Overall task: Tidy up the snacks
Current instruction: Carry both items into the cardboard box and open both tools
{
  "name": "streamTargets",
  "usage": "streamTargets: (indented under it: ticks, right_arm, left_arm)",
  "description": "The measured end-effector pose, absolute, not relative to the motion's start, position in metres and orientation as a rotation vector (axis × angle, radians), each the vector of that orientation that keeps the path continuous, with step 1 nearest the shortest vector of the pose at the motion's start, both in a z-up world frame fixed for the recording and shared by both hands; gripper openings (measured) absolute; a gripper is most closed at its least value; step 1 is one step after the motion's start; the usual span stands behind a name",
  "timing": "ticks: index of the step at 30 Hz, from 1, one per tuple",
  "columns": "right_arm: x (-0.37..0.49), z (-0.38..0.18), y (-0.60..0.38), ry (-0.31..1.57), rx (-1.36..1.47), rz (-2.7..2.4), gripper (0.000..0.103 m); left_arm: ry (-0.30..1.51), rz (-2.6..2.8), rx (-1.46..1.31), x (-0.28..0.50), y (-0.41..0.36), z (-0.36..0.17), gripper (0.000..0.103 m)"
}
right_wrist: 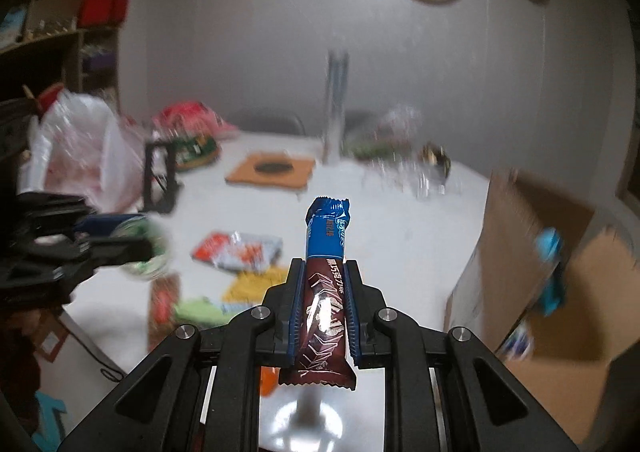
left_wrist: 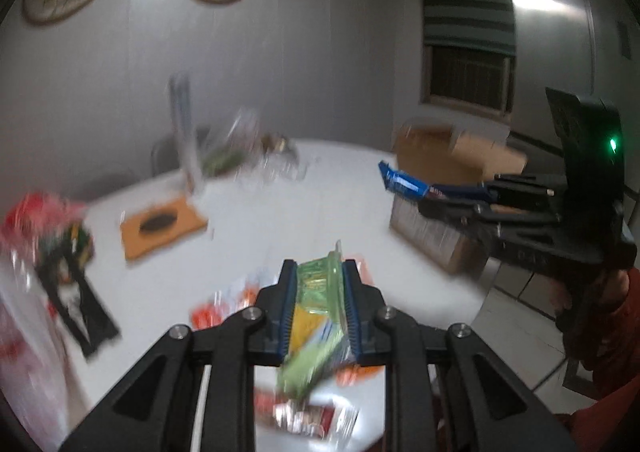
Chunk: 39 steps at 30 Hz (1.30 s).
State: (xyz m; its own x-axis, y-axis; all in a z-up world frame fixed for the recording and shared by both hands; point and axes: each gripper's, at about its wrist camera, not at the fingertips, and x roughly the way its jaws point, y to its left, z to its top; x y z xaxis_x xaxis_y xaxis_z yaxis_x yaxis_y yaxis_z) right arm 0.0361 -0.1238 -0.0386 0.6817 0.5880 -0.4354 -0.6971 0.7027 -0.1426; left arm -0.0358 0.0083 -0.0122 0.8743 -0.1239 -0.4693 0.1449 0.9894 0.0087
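The left gripper (left_wrist: 319, 272) is clamped on a green and yellow plastic snack packet (left_wrist: 316, 316), held above the white round counter (left_wrist: 280, 212). The right gripper (right_wrist: 323, 272) is closed on a blue and brown wrapped chocolate bar (right_wrist: 326, 284), lifted clear of the counter beside the open brown cardboard box (right_wrist: 560, 292).

Motion-blurred throughout. Print on green packet (left_wrist: 316, 316) illegible, its lower end smeared. Loose wrappers (right_wrist: 236, 252) on bench (right_wrist: 392, 236) indistinct. Clear items (right_wrist: 404, 156) at far side unidentifiable. Cardboard box (right_wrist: 560, 292) cut by frame edge; blue objects (right_wrist: 552, 276) inside unreadable.
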Motion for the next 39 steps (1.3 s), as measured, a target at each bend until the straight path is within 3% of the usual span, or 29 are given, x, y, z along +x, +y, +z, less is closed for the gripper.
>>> streamTargets:
  ticks: [7,12,21,34,37,39]
  right_arm:
    - [0.052,0.016,-0.191,0.302,-0.263,0.666,0.014]
    - [0.083,0.016,-0.242,0.360,-0.240,0.549,0.014]
    - [0.148,-0.034,-0.287,0.569,-0.201,0.489,0.014]
    - [0.157,-0.056,-0.292,0.676,-0.290,0.445,0.015]
    - [0.156,-0.057,-0.293,0.698,-0.303,0.453,0.020]
    - [0.153,-0.057,-0.295,0.711,-0.306,0.464,0.025]
  left_arm:
    - [0.426,-0.308,0.098,0.024,-0.050,0.062,0.019]
    - [0.471,-0.472,0.129,0.080,-0.113,0.079,0.019]
    - [0.715,-0.536,0.246,0.162,-0.197,0.038,0.020]
    - [0.883,-0.510,0.305,0.196,-0.211,0.000,0.020]
    - [0.882,-0.503,0.317,0.192,-0.210,0.000,0.032]
    - [0.854,-0.491,0.317,0.186,-0.207,0.006,0.055]
